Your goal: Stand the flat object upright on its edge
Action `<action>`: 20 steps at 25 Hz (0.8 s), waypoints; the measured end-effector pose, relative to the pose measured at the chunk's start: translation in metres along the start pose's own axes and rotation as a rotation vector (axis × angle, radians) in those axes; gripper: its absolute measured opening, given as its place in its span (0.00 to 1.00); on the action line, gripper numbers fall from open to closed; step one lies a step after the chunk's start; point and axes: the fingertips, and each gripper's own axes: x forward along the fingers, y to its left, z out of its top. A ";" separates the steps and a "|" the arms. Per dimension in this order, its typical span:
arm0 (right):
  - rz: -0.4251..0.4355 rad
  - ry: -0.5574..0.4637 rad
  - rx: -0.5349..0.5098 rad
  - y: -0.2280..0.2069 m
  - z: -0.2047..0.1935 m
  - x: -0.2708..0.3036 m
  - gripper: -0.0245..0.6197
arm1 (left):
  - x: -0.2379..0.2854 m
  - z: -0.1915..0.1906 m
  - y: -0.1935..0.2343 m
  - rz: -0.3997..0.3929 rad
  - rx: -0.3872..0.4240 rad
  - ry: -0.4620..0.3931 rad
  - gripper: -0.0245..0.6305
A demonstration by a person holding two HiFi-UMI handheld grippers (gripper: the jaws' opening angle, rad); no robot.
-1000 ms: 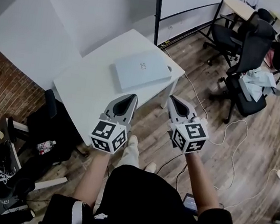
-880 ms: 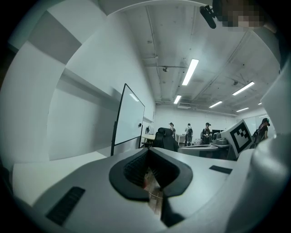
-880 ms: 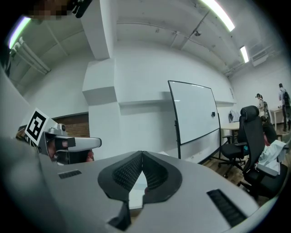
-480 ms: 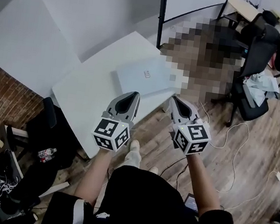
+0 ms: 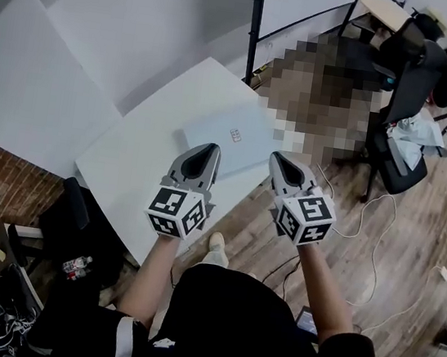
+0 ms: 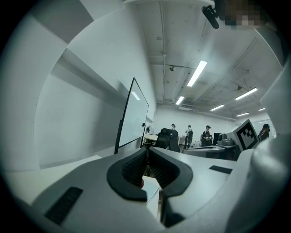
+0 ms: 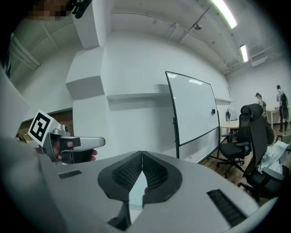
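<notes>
Head view has the flat object (image 5: 231,136), a pale slab like a closed laptop, lying flat on the white worktop (image 5: 139,162) close to its right-hand edge, just ahead of both claws. The left claw (image 5: 208,150) and the right claw (image 5: 281,159) are each pinched fully together with nothing between the pads, as each gripper view confirms. To stand the slab well, I judge both claws must first part. One should lift a long edge while the other braces the opposite edge so the slab cannot skid off the smooth top. Tip slowly and hold until balanced.
</notes>
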 end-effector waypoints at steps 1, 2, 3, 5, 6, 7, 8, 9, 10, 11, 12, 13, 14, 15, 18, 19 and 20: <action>-0.005 0.006 0.002 -0.001 -0.001 0.005 0.10 | 0.004 -0.001 0.005 -0.004 -0.002 0.005 0.06; -0.011 0.012 0.003 -0.002 -0.002 0.010 0.10 | 0.007 -0.002 0.010 -0.009 -0.005 0.008 0.06; -0.016 0.018 0.005 -0.003 -0.003 0.015 0.10 | 0.011 -0.003 0.015 -0.016 -0.009 0.010 0.06; -0.028 0.031 0.008 -0.004 -0.005 0.025 0.10 | 0.017 -0.007 0.024 -0.034 -0.021 0.017 0.06; -0.037 0.037 0.011 -0.006 -0.007 0.029 0.10 | 0.021 -0.009 0.028 -0.046 -0.027 0.025 0.06; -0.048 0.043 0.015 -0.007 -0.008 0.033 0.10 | 0.025 -0.012 0.031 -0.058 -0.030 0.035 0.06; -0.059 0.048 0.019 -0.009 -0.010 0.036 0.10 | 0.029 -0.015 0.034 -0.071 -0.030 0.046 0.06; -0.069 0.055 0.024 -0.010 -0.012 0.039 0.10 | 0.032 -0.019 0.037 -0.082 -0.030 0.056 0.06; -0.078 0.062 0.026 -0.012 -0.015 0.041 0.10 | 0.036 -0.022 0.039 -0.093 -0.030 0.065 0.06; -0.085 0.070 0.028 -0.013 -0.017 0.043 0.10 | 0.039 -0.026 0.040 -0.104 -0.031 0.074 0.06; -0.092 0.078 0.030 -0.014 -0.020 0.044 0.10 | 0.041 -0.030 0.041 -0.115 -0.033 0.085 0.06; -0.098 0.085 0.033 -0.015 -0.023 0.045 0.10 | 0.044 -0.034 0.041 -0.125 -0.035 0.096 0.06; -0.103 0.093 0.035 -0.017 -0.026 0.046 0.10 | 0.046 -0.038 0.042 -0.134 -0.035 0.107 0.06; -0.108 0.100 0.038 -0.019 -0.029 0.048 0.10 | 0.049 -0.042 0.043 -0.141 -0.035 0.118 0.06; -0.119 0.125 0.049 -0.024 -0.040 0.051 0.10 | 0.057 -0.054 0.046 -0.151 -0.035 0.147 0.06; -0.121 0.135 0.055 -0.026 -0.044 0.052 0.10 | 0.059 -0.058 0.046 -0.151 -0.037 0.157 0.06; -0.120 0.145 0.063 -0.028 -0.048 0.052 0.10 | 0.060 -0.063 0.046 -0.151 -0.040 0.167 0.06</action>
